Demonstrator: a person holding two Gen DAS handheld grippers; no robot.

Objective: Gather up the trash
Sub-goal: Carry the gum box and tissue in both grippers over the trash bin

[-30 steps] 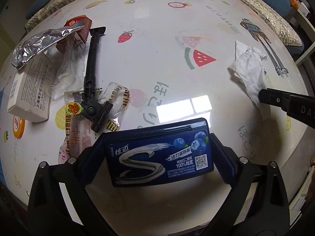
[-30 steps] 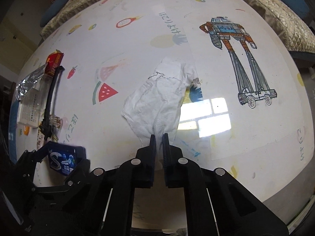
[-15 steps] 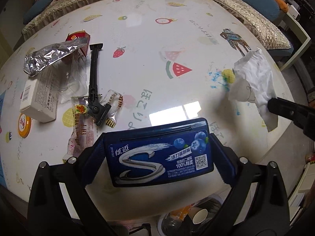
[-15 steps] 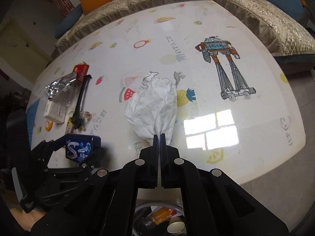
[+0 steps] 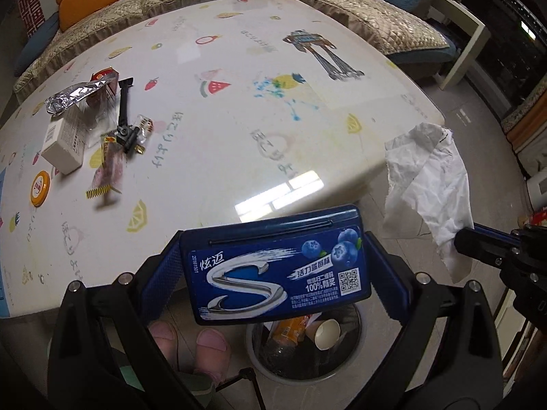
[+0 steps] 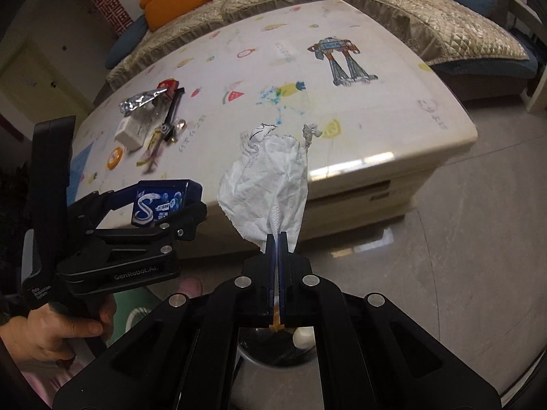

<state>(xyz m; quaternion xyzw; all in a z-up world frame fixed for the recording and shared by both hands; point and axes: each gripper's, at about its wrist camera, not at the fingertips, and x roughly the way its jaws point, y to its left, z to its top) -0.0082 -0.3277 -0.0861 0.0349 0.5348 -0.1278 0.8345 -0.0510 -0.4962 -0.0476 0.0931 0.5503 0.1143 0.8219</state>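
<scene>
I had both loads off the table (image 5: 307,143) and over the bin (image 5: 301,358) on the floor. My left gripper (image 5: 273,273) clamped the blue gum box (image 5: 277,263) by its short ends, long axis crosswise, almost straight above the bin. My right gripper (image 6: 277,239) pinched the tissue (image 6: 270,184) just beside it, so I judged the left nearer to dropping.

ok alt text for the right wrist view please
The right gripper pinches a crumpled white tissue above a round trash bin on the floor, while the left gripper clamps a dark blue gum box. More litter lies on the white fruit-print table behind.
</scene>
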